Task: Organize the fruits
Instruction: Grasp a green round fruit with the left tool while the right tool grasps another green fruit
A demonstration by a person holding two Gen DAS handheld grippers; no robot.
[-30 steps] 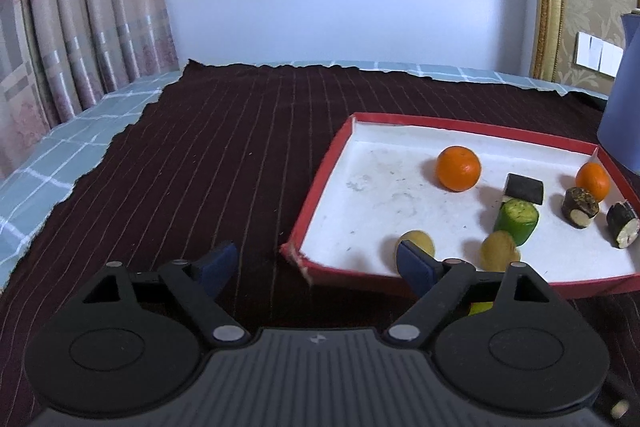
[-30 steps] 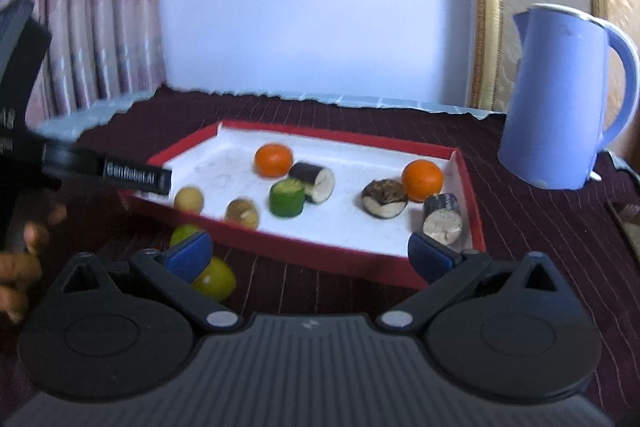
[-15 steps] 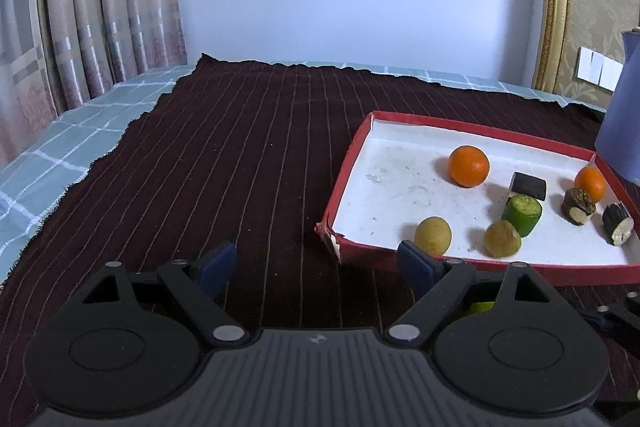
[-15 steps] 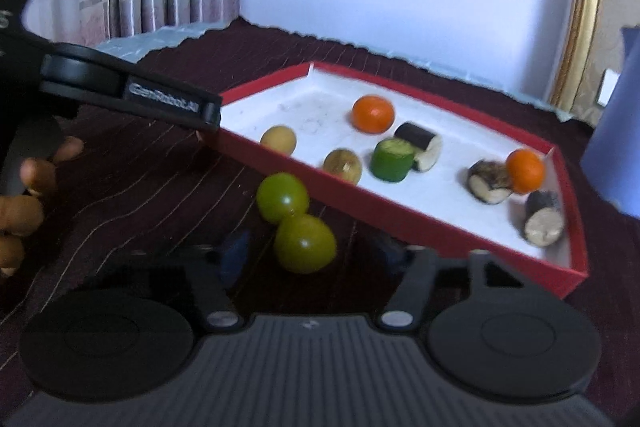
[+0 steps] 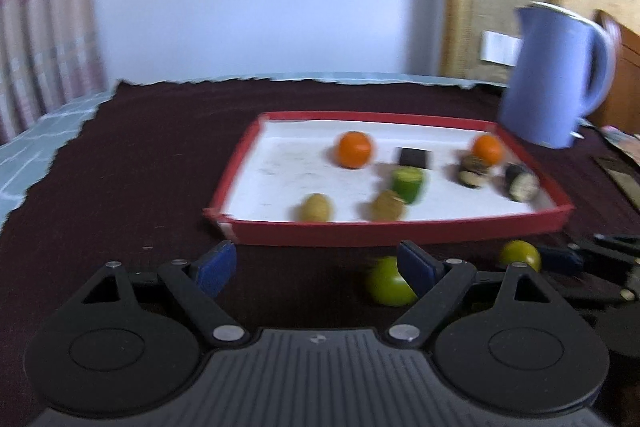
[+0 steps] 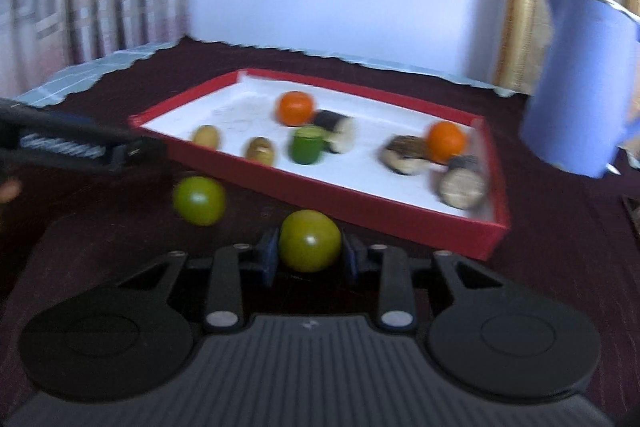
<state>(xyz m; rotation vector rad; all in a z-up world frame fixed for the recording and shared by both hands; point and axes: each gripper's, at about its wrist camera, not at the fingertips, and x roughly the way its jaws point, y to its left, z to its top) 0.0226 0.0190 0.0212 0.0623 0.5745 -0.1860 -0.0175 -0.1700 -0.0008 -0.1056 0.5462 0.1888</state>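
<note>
My right gripper is closing its jaws on a green fruit, with the blue pads pressed against both its sides, on the dark cloth just in front of the red tray. A second green fruit lies loose to its left. In the left wrist view that loose fruit sits beside the right finger of my left gripper, which stands open with nothing between its pads. The held fruit shows further right. Inside the tray lie two oranges, two yellowish fruits and several cut pieces.
A blue kettle stands behind the tray's right corner. A dark striped cloth covers the table, with a light checked cloth showing at its left and far edges. Curtains hang at the left. A dark flat object lies at the far right.
The right gripper went from wide open to shut around the nearer green fruit. The left view swung right, bringing the kettle, both green fruits and the right gripper into sight.
</note>
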